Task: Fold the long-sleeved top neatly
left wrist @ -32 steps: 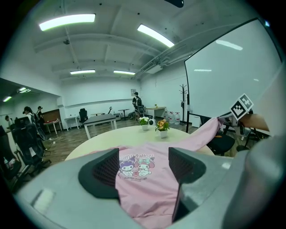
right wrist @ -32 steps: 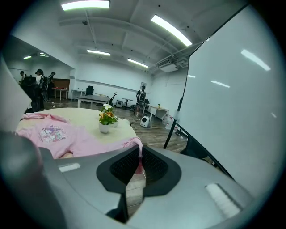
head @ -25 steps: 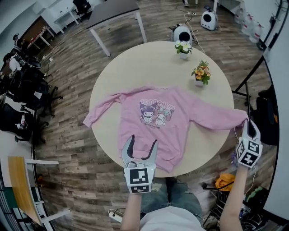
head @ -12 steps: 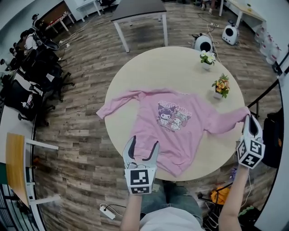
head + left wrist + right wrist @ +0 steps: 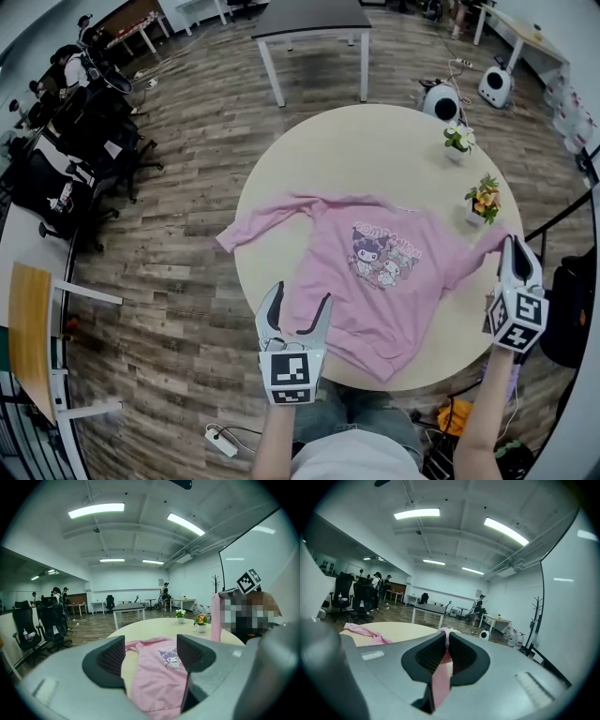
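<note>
The top (image 5: 375,272) lies flat and print-up across the near half of the round desk (image 5: 375,141), its hem (image 5: 370,342) hanging slightly over the near edge. The left sleeve (image 5: 262,216) stretches out toward the left rim. Spread like this, the body is ready for a sleeve to be folded in over it, which is probably why the right sleeve (image 5: 473,255) is held up off the desk at the right edge.

The right hand-held gripper (image 5: 517,255) is closed on that sleeve's cuff. In the right gripper view a pink strip is pinched between the two pads and hangs down below them. The cloth between the cuff and the body looks slack rather than pulled tight.

The left hand-held gripper (image 5: 298,305) is wide open and holds nothing. It hovers just over the near-left part of the hem, with pink cloth visible between its jaws but not touching them (likely waiting to pin or lift that side). Two small plants (image 5: 484,197) stand on the far right, clear of the top.
</note>
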The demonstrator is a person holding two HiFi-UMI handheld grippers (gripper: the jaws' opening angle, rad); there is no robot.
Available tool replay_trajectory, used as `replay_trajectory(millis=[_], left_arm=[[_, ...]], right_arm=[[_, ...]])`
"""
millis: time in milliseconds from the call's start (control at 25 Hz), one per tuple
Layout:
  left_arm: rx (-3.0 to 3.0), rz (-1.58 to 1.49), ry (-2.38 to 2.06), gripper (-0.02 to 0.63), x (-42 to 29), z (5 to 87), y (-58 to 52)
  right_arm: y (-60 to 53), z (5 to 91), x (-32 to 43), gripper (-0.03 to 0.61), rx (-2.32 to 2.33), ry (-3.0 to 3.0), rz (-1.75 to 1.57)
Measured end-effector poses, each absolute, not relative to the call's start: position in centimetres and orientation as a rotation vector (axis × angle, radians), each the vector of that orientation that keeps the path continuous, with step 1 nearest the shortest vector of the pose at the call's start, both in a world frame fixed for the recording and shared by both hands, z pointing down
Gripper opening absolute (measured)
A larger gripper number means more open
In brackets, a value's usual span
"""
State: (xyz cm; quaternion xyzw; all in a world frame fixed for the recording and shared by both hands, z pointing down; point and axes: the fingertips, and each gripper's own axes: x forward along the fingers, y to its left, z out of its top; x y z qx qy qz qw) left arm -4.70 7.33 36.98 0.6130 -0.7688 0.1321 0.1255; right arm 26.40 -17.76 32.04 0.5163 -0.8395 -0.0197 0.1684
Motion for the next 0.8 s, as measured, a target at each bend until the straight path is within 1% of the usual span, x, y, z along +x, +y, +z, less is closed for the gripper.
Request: replay_trajectory(millis=[480, 800], left_arm=[[1.854, 0.382, -2.17, 0.339, -11.8, 37.0, 3.8], [1.886, 0.382, -2.097, 0.339, -15.4, 38.4, 2.0]], right_arm=[[-17.9, 32.7, 16.1, 0.043, 1.367, -2.391, -0.044], [-17.2, 36.0, 9.7, 0.044, 1.25, -2.353, -0.004]])
